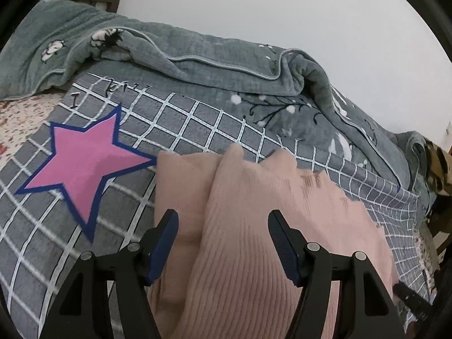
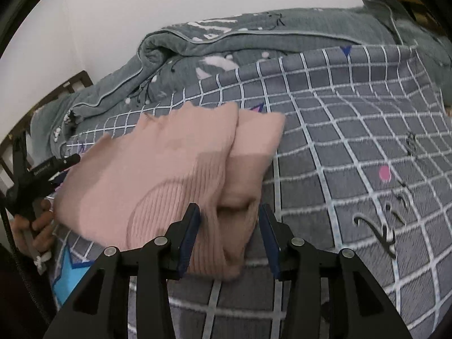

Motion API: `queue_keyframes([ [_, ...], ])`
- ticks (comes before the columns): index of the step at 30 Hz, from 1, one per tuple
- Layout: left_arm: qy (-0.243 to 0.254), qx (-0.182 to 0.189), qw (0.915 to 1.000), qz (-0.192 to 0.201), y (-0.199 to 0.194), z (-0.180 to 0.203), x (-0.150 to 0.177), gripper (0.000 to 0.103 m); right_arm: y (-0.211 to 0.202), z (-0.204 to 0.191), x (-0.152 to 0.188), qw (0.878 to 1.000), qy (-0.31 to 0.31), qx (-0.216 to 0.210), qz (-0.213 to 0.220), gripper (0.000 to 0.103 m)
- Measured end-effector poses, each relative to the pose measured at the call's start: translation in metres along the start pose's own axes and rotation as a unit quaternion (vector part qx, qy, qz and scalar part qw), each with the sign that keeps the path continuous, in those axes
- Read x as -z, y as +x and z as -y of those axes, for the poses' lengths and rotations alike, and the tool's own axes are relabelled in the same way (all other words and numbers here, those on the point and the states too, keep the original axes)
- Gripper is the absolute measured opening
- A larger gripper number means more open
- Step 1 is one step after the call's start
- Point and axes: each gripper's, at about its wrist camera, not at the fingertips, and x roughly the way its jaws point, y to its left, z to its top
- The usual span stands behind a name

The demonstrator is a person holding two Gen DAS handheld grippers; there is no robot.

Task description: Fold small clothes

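the pink sweater (image 1: 254, 226) lies partly folded on the checked bed cover (image 1: 197, 124). the left gripper (image 1: 223, 243) straddles it with jaws wide, and the right gripper (image 2: 228, 234) stands half open around a bunched edge, gripping nothing. a fold looks just laid; next, likely regrip an edge and fold again.

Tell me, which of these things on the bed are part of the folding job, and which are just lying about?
Part of the job:
- pink ribbed garment
- left claw
- right claw

Just lying about:
- grey checked blanket the garment lies on
- its pink star
- rumpled grey-green quilt behind
- floral sheet
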Motion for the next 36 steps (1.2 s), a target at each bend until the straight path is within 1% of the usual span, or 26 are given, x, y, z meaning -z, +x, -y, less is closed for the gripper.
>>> queue_keyframes([
  [3, -0.001, -0.006, 1.0000, -0.003, -0.013, -0.004, 0.014, 0.064, -0.002, -0.005, 0.002, 1.000, -0.005, -0.001, 0.002, 0.047],
  [6, 0.005, -0.018, 0.9998, 0.000, -0.027, -0.010, 0.031, 0.064, 0.000, -0.011, 0.005, 1.000, -0.011, -0.002, -0.005, 0.047],
  [8, 0.012, -0.025, 0.9996, -0.002, -0.036, -0.016, 0.042, 0.064, 0.000, -0.015, 0.007, 1.000, -0.018, 0.009, -0.007, 0.047],
  [10, 0.013, -0.027, 0.9995, -0.006, -0.042, -0.022, 0.049, 0.064, 0.002, -0.013, 0.008, 1.000, -0.011, 0.013, -0.011, 0.047],
  [12, 0.010, -0.028, 0.9995, -0.010, -0.046, -0.028, 0.054, 0.064, 0.002, -0.009, 0.009, 1.000, 0.005, 0.007, -0.017, 0.047],
  [13, 0.008, -0.027, 0.9995, -0.013, -0.048, -0.032, 0.056, 0.064, 0.001, -0.007, 0.009, 1.000, 0.013, 0.004, -0.019, 0.047],
  [17, 0.002, 0.001, 0.9998, -0.022, -0.051, -0.042, 0.060, 0.064, -0.002, -0.002, 0.010, 0.999, 0.029, -0.001, -0.021, 0.047],
  [24, -0.004, 0.014, 0.9996, -0.023, -0.041, -0.043, 0.058, 0.064, 0.003, -0.007, 0.010, 0.999, 0.017, 0.011, -0.025, 0.047],
  [25, -0.003, 0.014, 0.9996, -0.023, -0.039, -0.042, 0.058, 0.063, 0.004, -0.006, 0.010, 0.999, 0.017, 0.011, -0.025, 0.047],
  [27, 0.001, 0.012, 0.9996, -0.025, -0.036, -0.042, 0.058, 0.053, 0.005, -0.006, 0.010, 1.000, 0.015, 0.010, -0.026, 0.047],
  [28, 0.001, 0.012, 0.9996, -0.027, -0.034, -0.042, 0.058, 0.051, 0.006, -0.006, 0.010, 1.000, 0.015, 0.010, -0.026, 0.047],
  [30, 0.003, 0.017, 0.9995, -0.028, -0.031, -0.041, 0.057, 0.041, 0.008, -0.006, 0.009, 0.999, 0.013, 0.013, -0.026, 0.047],
  [32, 0.003, 0.023, 0.9992, -0.032, -0.028, -0.040, 0.056, 0.037, 0.011, -0.008, 0.009, 0.999, 0.008, 0.016, -0.026, 0.048],
  [34, 0.000, 0.027, 0.9991, -0.034, -0.027, -0.041, 0.056, 0.031, 0.011, -0.008, 0.009, 0.999, 0.007, 0.017, -0.027, 0.048],
  [35, -0.002, 0.031, 0.9989, -0.034, -0.028, -0.041, 0.056, 0.026, 0.012, -0.007, 0.009, 0.999, 0.007, 0.016, -0.027, 0.049],
  [36, -0.003, 0.035, 0.9988, -0.033, -0.028, -0.042, 0.057, 0.024, 0.012, -0.007, 0.009, 0.999, 0.007, 0.016, -0.027, 0.049],
])
